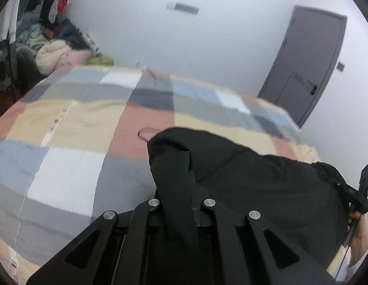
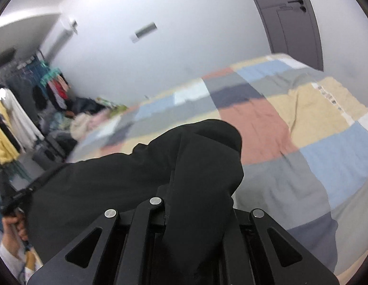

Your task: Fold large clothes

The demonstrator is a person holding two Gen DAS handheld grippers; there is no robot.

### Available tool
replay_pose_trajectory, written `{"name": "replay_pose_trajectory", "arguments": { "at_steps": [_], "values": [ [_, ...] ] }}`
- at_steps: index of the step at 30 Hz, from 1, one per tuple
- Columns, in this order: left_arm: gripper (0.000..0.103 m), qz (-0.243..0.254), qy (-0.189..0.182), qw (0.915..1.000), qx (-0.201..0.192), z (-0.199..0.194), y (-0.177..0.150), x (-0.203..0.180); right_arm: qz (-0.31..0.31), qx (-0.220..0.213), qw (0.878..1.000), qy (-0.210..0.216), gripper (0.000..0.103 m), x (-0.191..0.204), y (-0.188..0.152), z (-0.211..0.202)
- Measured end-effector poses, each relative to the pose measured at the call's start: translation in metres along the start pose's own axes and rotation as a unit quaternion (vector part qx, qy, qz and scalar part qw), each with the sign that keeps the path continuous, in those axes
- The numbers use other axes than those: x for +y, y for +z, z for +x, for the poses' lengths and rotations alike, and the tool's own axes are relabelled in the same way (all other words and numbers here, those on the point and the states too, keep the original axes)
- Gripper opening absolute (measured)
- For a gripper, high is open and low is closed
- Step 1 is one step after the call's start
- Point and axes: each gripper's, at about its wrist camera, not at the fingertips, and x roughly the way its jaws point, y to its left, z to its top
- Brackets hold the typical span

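black fabric garment (image 1: 243, 180) drapes over the patchwork checked bedspread (image 1: 72, 128), its near edge pinched in both the left gripper (image 1: 181, 197) and right gripper (image 2: 184, 190), fingers clamped on cloth.

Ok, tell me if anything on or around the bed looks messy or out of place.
The heap of clothes piled loose at the far corner of the bed looks untidy. The patchwork bedspread itself lies fairly smooth. The black garment is bunched up only because both tongs grip it.
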Motion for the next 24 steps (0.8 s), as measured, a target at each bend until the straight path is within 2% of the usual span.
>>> {"name": "replay_pose_trajectory", "arguments": {
  "at_steps": [2,6,9,11,15,16,17,18,19,20,21,22,24],
  "values": [
    [0.005,-0.007,0.014,0.9996,0.022,0.018,-0.012,0.008,-0.008,0.028,0.999,-0.024,0.005,-0.004,-0.013,0.019],
    [0.006,-0.007,0.03,0.9979,0.057,0.036,-0.035,0.022,0.002,0.05,0.998,-0.032,0.005,-0.02,-0.037,0.029],
    [0.006,-0.01,0.028,0.9978,0.06,0.038,-0.043,0.026,0.009,0.07,0.997,-0.034,0.005,-0.027,-0.046,0.037],
    [0.01,-0.008,0.029,0.9981,0.054,0.036,-0.042,0.026,0.014,0.078,0.996,-0.032,0.006,-0.029,-0.047,0.038],
    [0.011,-0.014,0.029,0.9972,0.068,0.026,-0.039,0.025,0.017,0.085,0.996,-0.034,0.017,-0.027,-0.046,0.027],
    [0.011,-0.018,0.029,0.9964,0.077,0.026,-0.037,0.025,0.021,0.086,0.996,-0.031,0.021,-0.028,-0.046,0.022],
    [0.012,-0.022,0.026,0.9953,0.09,0.025,-0.036,0.025,0.026,0.087,0.996,-0.027,0.032,-0.028,-0.046,0.017],
    [0.018,-0.024,0.024,0.994,0.104,0.023,-0.036,0.025,0.03,0.088,0.995,-0.025,0.047,-0.028,-0.047,0.012],
    [0.024,-0.022,0.028,0.9931,0.112,0.021,-0.035,0.024,0.031,0.087,0.995,-0.028,0.054,-0.026,-0.047,0.009],
    [0.039,-0.015,0.037,0.9928,0.113,0.014,-0.034,0.022,0.031,0.082,0.996,-0.029,0.067,-0.025,-0.048,0.002],
    [0.062,-0.008,0.047,0.9934,0.105,0.007,-0.033,0.02,0.031,0.075,0.996,-0.027,0.081,-0.022,-0.047,-0.008],
    [0.081,-0.001,0.059,0.9945,0.087,-0.005,-0.03,0.018,0.03,0.07,0.997,-0.033,0.085,-0.02,-0.045,-0.014],
    [0.086,-0.003,0.061,0.9961,0.064,-0.026,-0.025,0.016,0.023,0.053,0.997,-0.045,0.09,-0.014,-0.04,-0.033]
  ]
}}
